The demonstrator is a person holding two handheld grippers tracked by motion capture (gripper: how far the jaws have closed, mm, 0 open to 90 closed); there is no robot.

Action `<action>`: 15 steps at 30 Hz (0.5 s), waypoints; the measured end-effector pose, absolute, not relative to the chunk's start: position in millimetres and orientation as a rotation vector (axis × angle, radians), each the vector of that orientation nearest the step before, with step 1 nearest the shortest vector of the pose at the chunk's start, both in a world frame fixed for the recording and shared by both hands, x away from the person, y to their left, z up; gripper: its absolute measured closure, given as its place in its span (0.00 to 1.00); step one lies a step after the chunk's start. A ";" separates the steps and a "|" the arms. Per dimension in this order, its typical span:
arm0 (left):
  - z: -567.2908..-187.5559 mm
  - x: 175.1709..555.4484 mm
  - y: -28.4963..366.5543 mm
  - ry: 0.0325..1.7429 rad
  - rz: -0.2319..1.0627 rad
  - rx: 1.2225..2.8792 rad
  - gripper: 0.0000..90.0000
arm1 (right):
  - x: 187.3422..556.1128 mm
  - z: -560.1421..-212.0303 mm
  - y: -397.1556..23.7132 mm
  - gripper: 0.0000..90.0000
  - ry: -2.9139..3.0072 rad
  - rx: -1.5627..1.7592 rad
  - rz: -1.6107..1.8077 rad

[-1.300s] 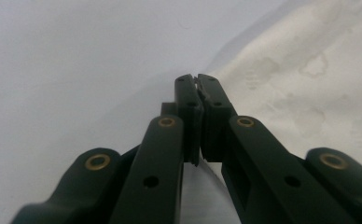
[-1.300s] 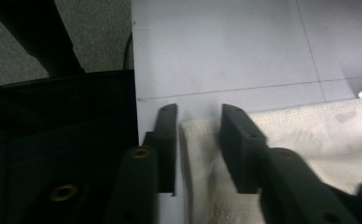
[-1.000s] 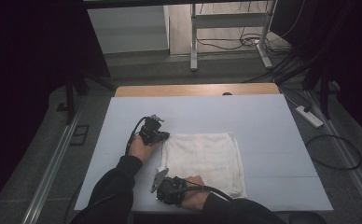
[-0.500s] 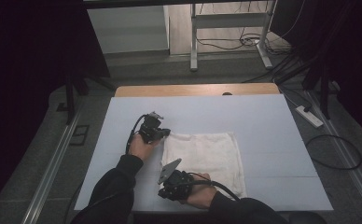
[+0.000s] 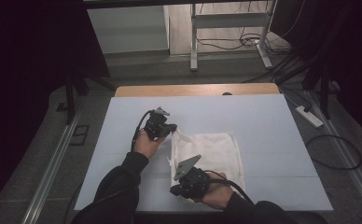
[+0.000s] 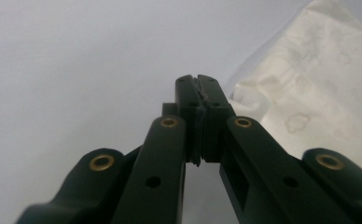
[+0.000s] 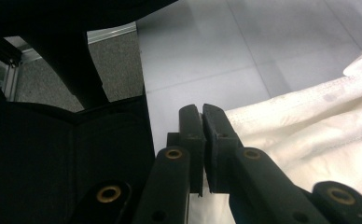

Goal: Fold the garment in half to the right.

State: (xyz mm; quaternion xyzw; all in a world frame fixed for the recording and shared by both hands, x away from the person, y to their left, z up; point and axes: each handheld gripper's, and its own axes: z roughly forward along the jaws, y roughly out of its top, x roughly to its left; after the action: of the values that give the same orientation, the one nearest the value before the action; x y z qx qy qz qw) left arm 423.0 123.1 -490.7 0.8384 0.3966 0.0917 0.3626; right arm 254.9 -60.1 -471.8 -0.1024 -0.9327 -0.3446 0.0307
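White towel, left edge seemingly lifted

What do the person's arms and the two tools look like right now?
Both forearms wear dark long sleeves. The left tool and right tool are black, with brass-coloured rivets, a grey three-cornered plate on top and a black trailing cable.

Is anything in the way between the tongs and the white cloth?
No, nothing is. Both tongs sit right at the white cloth's left edge: the left tongs pinch its far corner, lifted off the table, and the right tongs are shut at its near corner.
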 end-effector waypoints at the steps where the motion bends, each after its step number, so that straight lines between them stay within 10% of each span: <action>1: -490.2 423.6 120.5 1.015 0.237 2.158 0.98 | 255.3 -470.7 -63.8 0.96 -2.868 -0.327 -1.065; 15: -487.0 431.6 73.4 0.936 0.217 2.174 0.98 | 258.2 -462.4 -115.0 0.96 -2.853 -0.436 -1.078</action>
State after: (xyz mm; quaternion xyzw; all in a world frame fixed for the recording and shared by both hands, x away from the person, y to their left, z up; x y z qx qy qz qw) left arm 431.6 73.4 -487.0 0.8485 0.3653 0.0847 0.3734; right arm 258.2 -115.0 -462.4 -0.1413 -0.9256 -0.3497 0.0303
